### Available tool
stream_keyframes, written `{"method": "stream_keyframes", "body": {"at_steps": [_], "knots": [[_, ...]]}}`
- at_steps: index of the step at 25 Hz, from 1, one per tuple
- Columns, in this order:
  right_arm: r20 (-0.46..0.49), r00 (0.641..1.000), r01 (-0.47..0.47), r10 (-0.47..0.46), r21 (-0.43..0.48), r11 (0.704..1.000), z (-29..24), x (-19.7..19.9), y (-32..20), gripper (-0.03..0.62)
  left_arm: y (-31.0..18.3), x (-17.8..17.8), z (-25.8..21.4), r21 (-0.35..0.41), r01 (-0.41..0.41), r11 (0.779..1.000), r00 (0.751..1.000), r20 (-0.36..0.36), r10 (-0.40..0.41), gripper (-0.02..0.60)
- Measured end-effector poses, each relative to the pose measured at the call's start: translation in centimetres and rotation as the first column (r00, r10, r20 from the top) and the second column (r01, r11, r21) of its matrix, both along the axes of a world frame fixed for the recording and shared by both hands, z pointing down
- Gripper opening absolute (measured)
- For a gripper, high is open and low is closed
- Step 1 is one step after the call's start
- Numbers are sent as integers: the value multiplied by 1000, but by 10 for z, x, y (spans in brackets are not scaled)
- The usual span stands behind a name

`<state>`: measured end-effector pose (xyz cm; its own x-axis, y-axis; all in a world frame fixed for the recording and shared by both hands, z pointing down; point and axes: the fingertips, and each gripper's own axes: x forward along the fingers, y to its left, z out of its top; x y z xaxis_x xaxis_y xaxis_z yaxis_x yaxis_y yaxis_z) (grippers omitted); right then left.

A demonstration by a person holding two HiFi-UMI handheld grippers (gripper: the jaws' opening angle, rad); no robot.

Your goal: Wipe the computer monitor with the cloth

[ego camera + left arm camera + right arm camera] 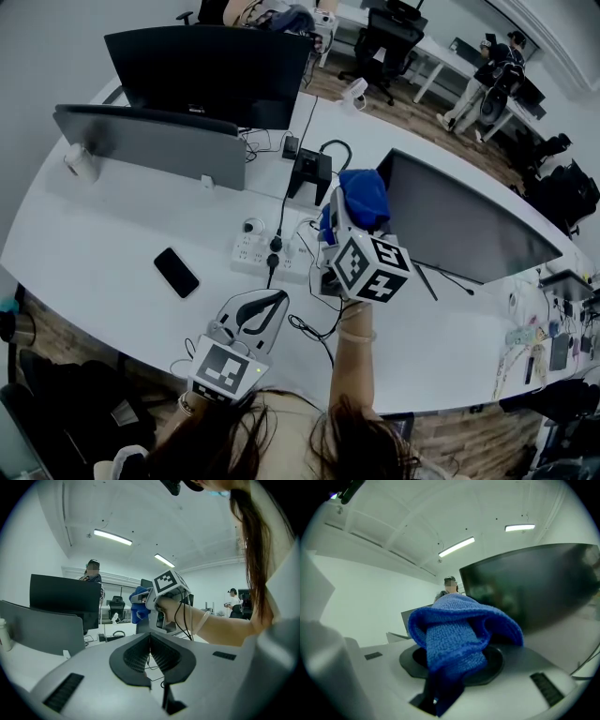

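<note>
My right gripper [352, 217] is shut on a blue cloth [362, 195], which bunches over its jaws and hides the fingertips. It is raised just off the left edge of the dark monitor [466, 223] on the right side of the desk; I cannot tell whether the cloth touches the screen. In the right gripper view the cloth [458, 629] fills the middle and the monitor [534, 583] looms at the upper right. My left gripper [266, 303] hangs low near the desk's front edge, shut on nothing. The left gripper view shows its jaws [150, 641] meeting and the cloth [137, 607] beyond.
A white power strip [272, 253] with cables and a black phone [176, 272] lie on the white desk [103, 244]. Two other monitors [155, 142] [211, 67] stand at the back left. A person [487, 80] and office chairs are in the far right background.
</note>
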<state>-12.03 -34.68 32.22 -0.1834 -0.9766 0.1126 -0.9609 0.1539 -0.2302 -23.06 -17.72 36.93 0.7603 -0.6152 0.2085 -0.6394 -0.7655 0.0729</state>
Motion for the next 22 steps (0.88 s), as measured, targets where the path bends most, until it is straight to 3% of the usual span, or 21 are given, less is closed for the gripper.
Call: {"method": "stream_keyframes", "body": {"at_steps": [22], "knots": [[0, 1000, 5, -5, 99, 995, -44, -3, 2, 143, -2, 2, 3, -7, -11, 1000, 1000, -1, 11, 9]]}}
